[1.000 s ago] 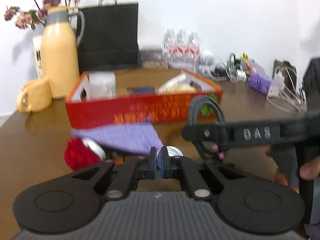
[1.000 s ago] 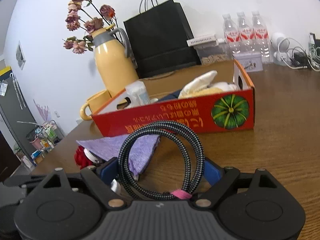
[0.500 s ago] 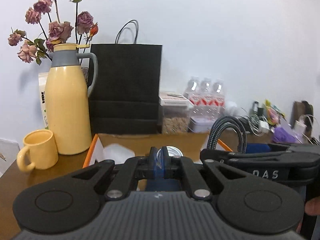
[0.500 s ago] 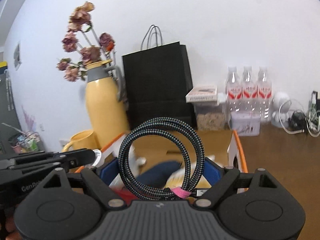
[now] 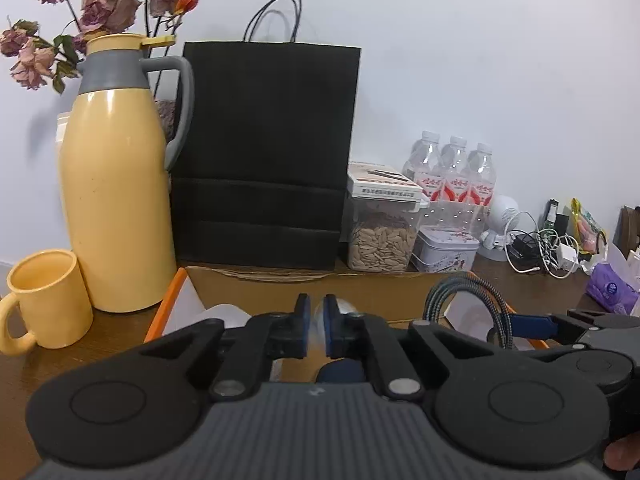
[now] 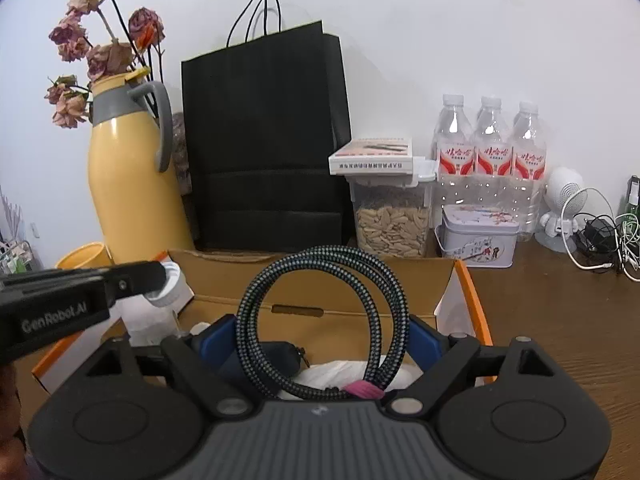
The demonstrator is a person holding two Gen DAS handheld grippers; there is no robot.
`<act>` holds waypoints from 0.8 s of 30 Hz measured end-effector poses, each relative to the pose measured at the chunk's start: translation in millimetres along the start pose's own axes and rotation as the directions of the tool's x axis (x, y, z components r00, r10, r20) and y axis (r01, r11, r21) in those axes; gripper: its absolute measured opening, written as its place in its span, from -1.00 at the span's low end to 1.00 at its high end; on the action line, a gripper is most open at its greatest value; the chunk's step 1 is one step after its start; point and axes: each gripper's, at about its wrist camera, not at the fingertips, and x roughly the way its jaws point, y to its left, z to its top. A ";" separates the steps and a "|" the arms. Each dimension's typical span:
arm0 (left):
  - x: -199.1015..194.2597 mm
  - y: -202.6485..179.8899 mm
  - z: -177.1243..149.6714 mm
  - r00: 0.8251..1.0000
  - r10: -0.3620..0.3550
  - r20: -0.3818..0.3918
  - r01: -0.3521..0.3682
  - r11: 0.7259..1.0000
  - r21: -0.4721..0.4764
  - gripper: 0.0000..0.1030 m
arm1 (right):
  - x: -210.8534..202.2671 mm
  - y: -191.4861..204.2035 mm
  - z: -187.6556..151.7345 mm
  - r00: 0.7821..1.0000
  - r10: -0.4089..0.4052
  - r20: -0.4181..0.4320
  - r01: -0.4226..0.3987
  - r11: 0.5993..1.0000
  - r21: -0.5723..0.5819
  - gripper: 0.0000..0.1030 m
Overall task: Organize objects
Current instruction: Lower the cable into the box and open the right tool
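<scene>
— Over the box (image 6: 468, 292), what is up there?

— Two grippers, side by side. The right gripper (image 6: 320, 340) has its jaws spread wide and clamped on one cable (image 6: 256, 292), a braided coil standing upright between the pads, bound at the bottom by one pink tie (image 6: 362, 390).

— And the left gripper (image 5: 314, 316)?

— Its jaws have just been opening; they stand a narrow gap apart. One pale thing (image 5: 316, 320) shows in the gap, blurred. Whether the pads press on it I cannot tell, nor what it is.

— So where is the cable, exactly?

— In the air above the open box, just right of the left gripper, not touching the table (image 6: 560, 320).

— Count the rest for me.

— One yellow jug (image 5: 116, 200) with one yellow mug (image 5: 48, 292) touching it on the left, dried flowers behind. One black bag (image 5: 264, 152) behind the box. One jar (image 6: 388, 220) of seeds to the bag's right, one flat carton on its lid. One tin (image 6: 476, 236) just beside the jar, and three bottles (image 6: 492, 140) in a row behind the tin.
</scene>
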 end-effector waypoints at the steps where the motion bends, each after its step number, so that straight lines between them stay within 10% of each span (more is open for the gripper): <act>1: 0.1 1.2 0.3 1.000 0.004 -0.003 -0.004 1.000 -0.006 -0.35 | 0.5 -0.1 -0.9 1.000 -0.002 -0.004 0.002 1.000 0.000 0.79; 4: -4.3 3.5 -0.8 0.999 0.022 0.039 -0.021 0.999 -0.025 0.95 | -0.9 1.0 -1.7 1.000 -0.029 -0.006 0.029 1.000 -0.010 1.00; 24: -30.6 -2.3 -1.1 0.996 0.006 0.085 -0.004 1.000 -0.014 1.00 | -27.9 -6.8 -4.0 1.000 0.012 0.026 -0.013 1.000 0.012 1.00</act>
